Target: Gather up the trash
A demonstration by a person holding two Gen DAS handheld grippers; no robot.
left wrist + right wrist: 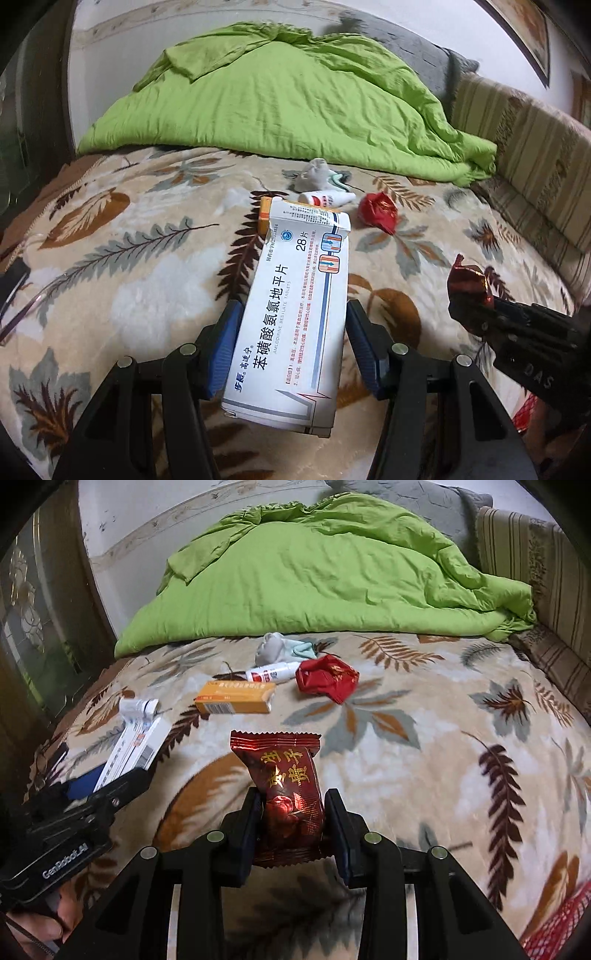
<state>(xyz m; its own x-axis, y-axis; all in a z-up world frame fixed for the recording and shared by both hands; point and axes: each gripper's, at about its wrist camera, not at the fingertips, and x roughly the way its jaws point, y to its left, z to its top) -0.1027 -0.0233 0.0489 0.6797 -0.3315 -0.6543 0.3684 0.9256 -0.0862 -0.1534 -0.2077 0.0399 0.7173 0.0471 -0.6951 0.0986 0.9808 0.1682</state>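
While both tools are loaded, the left wrist view shows the left gripper [291, 343] with its blue-padded fingers [227, 343] pinching a white cardboard tablet box with blue print [295, 314] by its long sides. The box is lifted clear of the leaf-patterned bed blanket [129, 258], torn flap pointing away. Beyond it lie an orange carton [264, 218], largely hidden, a small white bottle with a red label [325, 198], a crumpled red foil wrapper [378, 212] and a grey balled sock [317, 172] near the green quilt [295, 103]. At right, the right gripper [476, 306] holds a dark red packet [467, 280].

From the right wrist view, the right gripper [291, 827] has its black fingers [247, 834] closed on the dark red sealed snack packet [288, 786], held upright above the blanket [443, 757]. The orange carton [236, 698], white bottle [273, 672] and red foil wrapper [327, 677] lie on the bed, well apart from either tool. The left gripper [122, 775] sits at left with the white box [135, 744].

Assessment: pick-up of two items is complete; the step in hand is carrying them off. No bin is visible in either view, so the next move calls for locating one, releasing both items, then returning for the remaining litter.
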